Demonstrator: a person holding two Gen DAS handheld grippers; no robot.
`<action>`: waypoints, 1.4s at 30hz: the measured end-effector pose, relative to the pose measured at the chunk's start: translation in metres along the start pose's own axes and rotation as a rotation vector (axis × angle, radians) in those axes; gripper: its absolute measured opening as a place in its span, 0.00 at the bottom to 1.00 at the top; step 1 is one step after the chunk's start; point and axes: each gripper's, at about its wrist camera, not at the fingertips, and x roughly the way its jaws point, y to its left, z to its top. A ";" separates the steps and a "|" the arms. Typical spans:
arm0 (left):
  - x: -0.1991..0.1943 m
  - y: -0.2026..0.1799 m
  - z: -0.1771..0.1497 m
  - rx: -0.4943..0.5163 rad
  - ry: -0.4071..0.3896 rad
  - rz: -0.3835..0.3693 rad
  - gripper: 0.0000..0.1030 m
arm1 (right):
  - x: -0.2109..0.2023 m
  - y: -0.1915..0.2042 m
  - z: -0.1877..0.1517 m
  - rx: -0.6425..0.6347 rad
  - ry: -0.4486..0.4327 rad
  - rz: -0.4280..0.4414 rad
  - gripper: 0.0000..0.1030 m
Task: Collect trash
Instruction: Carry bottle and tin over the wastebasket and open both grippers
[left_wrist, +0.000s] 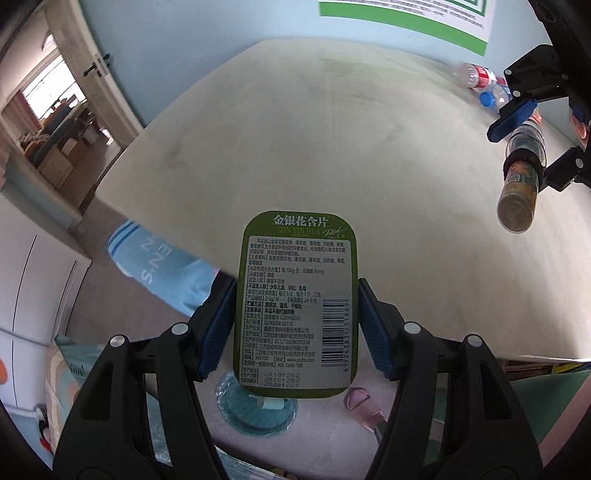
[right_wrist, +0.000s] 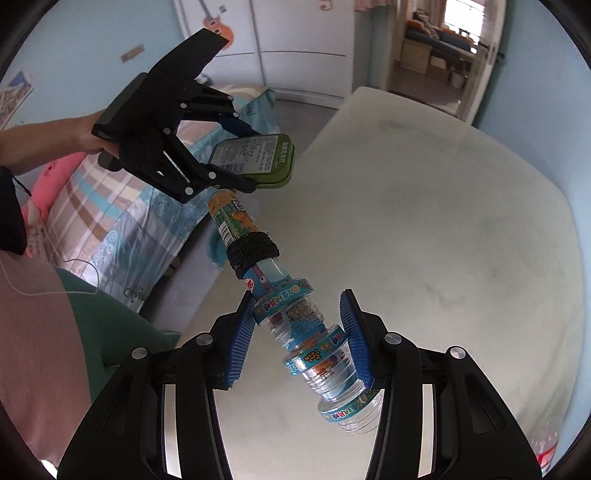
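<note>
We hold the green tin flat in the left gripper, blue ribbed pads clamped on its long sides, printed label up, lifted over the desk's near edge. Our right gripper pinches a ridged clear plastic bottle, angled so it hangs clear of the pale, matte surface. Toward the far right corner lie two more clear bottles, probably next.
</note>
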 end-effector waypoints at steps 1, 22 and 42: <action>-0.003 0.011 -0.011 -0.026 0.005 0.014 0.59 | 0.007 0.003 0.010 -0.019 0.000 0.013 0.46; -0.003 0.143 -0.212 -0.497 0.177 0.113 0.59 | 0.208 0.116 0.200 -0.203 0.132 0.248 0.46; 0.103 0.196 -0.329 -0.776 0.333 0.030 0.59 | 0.427 0.141 0.193 0.279 0.399 0.140 0.46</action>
